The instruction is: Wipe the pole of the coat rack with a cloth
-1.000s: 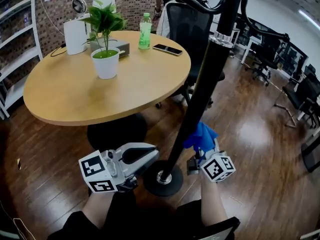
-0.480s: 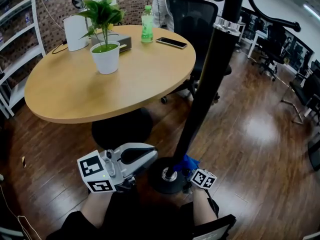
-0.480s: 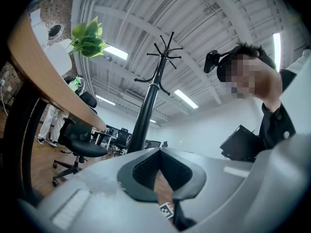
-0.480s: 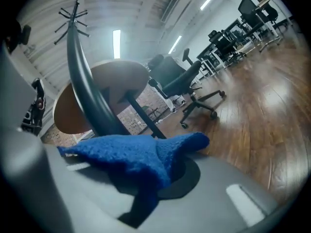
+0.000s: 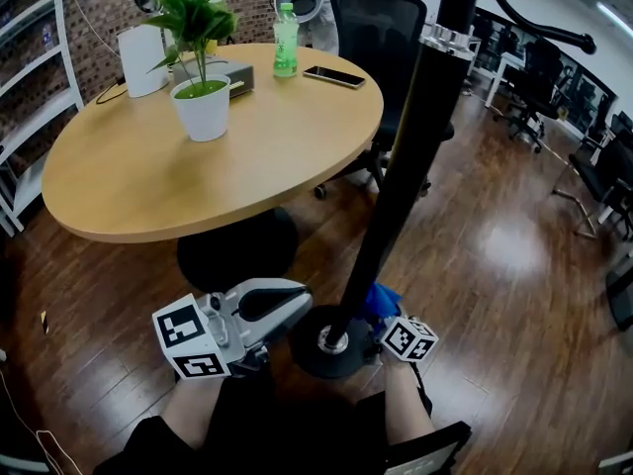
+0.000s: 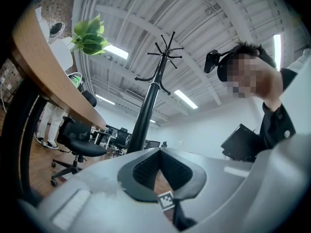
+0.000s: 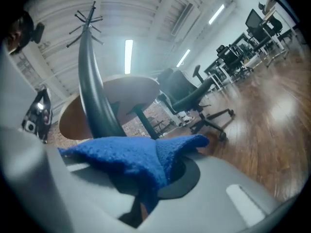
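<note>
The black coat rack pole (image 5: 396,181) rises from its round base (image 5: 309,352) on the wooden floor. My right gripper (image 5: 376,313) is shut on a blue cloth (image 5: 382,298), low down on the right side of the pole just above the base. In the right gripper view the blue cloth (image 7: 131,159) drapes over the closed jaws of my right gripper (image 7: 160,155), with the pole (image 7: 96,106) close behind it. My left gripper (image 5: 301,301) hovers left of the base, shut and holding nothing. From the left gripper (image 6: 160,152), the pole (image 6: 148,113) shows ahead.
A round wooden table (image 5: 148,176) stands left of the pole and carries a potted plant (image 5: 201,107), a green bottle (image 5: 286,41) and a phone (image 5: 329,76). A black office chair (image 5: 371,38) sits behind the pole. Shelving (image 5: 25,87) lines the left wall.
My right gripper has slid the blue cloth down the pole, from a little way up it to just above the base. My left gripper has stayed in place.
</note>
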